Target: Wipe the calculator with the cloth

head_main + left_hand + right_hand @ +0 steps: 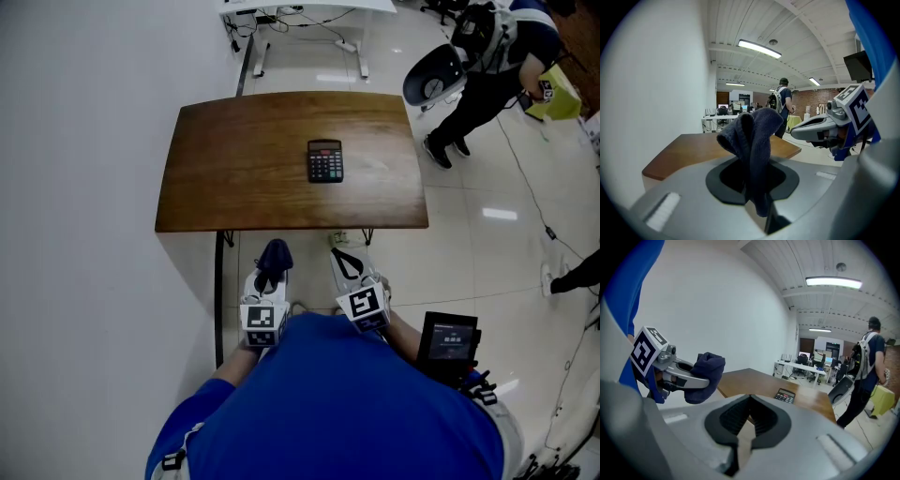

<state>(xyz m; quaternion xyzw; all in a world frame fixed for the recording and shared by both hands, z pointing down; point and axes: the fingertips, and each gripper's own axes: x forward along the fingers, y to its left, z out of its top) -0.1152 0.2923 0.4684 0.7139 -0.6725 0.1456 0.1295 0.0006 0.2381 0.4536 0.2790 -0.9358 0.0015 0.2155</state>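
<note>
Nothing actually readable anywhere, tbh. Closest to print: a black-and-white square marker [263,320] on the cube of the left gripper [272,267], plus a second marker [363,304] on the cube of the right gripper [342,255]. Just blocky patterns, no letters or digits. Same patterns again in the two gripper views, still nothing to read. Rows of keys and a dark display on the calculator [325,160], but way too small to make out any digit or brand. A few lit lines on a small dark screen [450,343] at the person's hip, too tiny and blurry to read.
</note>
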